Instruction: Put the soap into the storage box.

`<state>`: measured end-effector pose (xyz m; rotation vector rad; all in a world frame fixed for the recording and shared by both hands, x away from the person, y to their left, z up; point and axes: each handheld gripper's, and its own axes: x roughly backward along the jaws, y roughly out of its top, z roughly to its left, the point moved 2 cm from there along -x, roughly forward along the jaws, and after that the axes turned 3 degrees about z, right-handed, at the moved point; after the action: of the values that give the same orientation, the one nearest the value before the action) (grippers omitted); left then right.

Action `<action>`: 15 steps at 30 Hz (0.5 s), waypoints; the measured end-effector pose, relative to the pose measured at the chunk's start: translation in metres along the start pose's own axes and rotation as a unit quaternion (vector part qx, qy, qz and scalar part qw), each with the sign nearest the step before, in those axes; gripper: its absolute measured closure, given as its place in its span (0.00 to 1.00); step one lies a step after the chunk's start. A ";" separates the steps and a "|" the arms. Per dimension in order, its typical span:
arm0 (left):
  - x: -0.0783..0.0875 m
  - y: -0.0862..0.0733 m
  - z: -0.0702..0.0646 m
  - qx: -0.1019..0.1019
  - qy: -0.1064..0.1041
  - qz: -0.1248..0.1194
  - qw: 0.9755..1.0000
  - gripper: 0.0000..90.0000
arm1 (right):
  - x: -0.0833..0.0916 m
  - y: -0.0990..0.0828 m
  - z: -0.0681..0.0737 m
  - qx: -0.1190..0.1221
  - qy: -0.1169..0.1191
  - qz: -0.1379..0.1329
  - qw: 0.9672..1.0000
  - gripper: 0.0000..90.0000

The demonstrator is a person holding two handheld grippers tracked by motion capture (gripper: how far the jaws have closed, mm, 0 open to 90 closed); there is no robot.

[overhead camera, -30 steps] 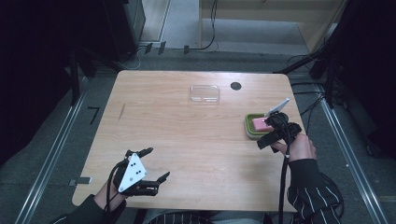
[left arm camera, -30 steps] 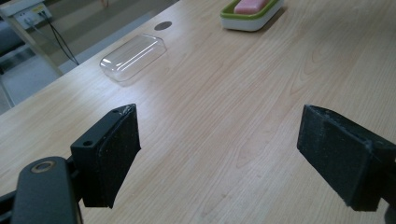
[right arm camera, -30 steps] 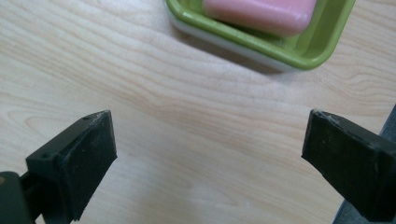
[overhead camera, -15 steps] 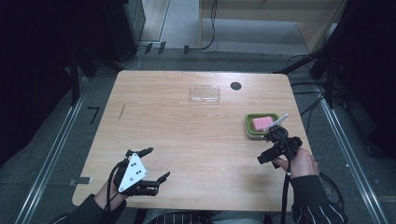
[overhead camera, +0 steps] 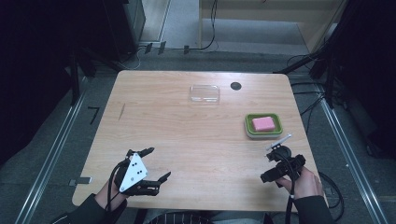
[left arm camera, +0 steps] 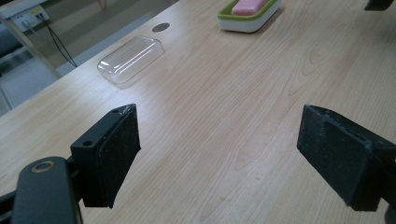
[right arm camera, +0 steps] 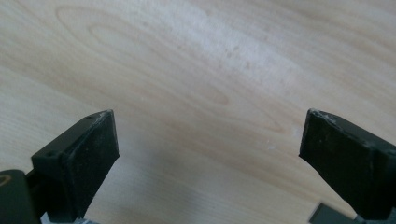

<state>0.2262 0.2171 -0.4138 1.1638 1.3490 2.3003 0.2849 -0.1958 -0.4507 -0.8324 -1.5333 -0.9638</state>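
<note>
1. Right claw (overhead camera: 274, 164): spread wide, empty, low over bare worktop (overhead camera: 196, 135).
2. Soap (overhead camera: 263, 123) in green dish (overhead camera: 248, 126): just beyond right claw, untouched.
3. Left claw (overhead camera: 152, 164): spread, empty; clear lid (left arm camera: 130, 59) far ahead, well apart.

On the tabletop (overhead camera: 187, 126), the lid (overhead camera: 204, 93) lies near the far edge, about mid-width, with a round hole (overhead camera: 236, 86) just to its right. The dish (overhead camera: 264, 125) sits toward the right edge, nearer than the lid, with the soap (overhead camera: 264, 123) in it. The right claw (overhead camera: 273, 165) is in front of the dish, near the front right corner; the left claw (overhead camera: 154, 163) is at the front left, well apart from both.
</note>
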 end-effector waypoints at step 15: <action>-0.001 0.001 0.000 -0.002 0.001 0.001 1.000 0.16 | -0.017 -0.027 0.004 0.008 0.008 0.014 1.000 0.07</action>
<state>0.2265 0.2163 -0.4137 1.1633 1.3437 2.3042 0.2619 -0.2033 -0.4717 -0.8319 -1.5101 -0.9346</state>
